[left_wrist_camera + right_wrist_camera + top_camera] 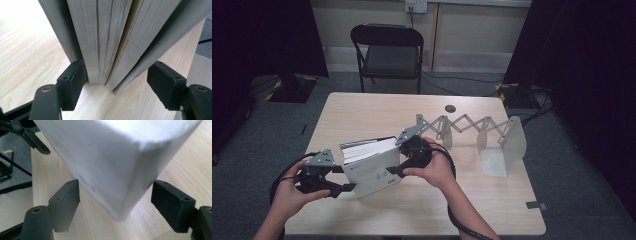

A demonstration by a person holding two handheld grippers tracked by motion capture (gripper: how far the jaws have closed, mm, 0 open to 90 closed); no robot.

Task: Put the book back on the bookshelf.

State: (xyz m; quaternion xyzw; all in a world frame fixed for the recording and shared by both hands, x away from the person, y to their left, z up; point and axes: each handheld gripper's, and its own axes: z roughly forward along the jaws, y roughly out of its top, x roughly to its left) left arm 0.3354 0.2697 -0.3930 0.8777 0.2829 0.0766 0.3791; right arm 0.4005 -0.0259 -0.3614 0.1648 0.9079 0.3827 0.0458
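A thick white book [372, 167] stands on its long edge near the table's front left and leans back. My left gripper [349, 187] is at its open page end. In the left gripper view the fanned pages [107, 37] sit deep between the jaws [118, 82]; the left pad [72, 82] lies against them and the right pad's tip meets the flared cover. My right gripper [393, 172] is at the spine end. There the book's corner [100, 157] fills the gap of the jaws [118, 200], and both pad tips touch it.
A grey expanding book rack [472, 125] with upright end plates [512, 140] stands on the wooden table [362, 110] right of the book. A small black disc [450, 108] lies behind it. A black folding chair [387, 50] stands beyond the far edge.
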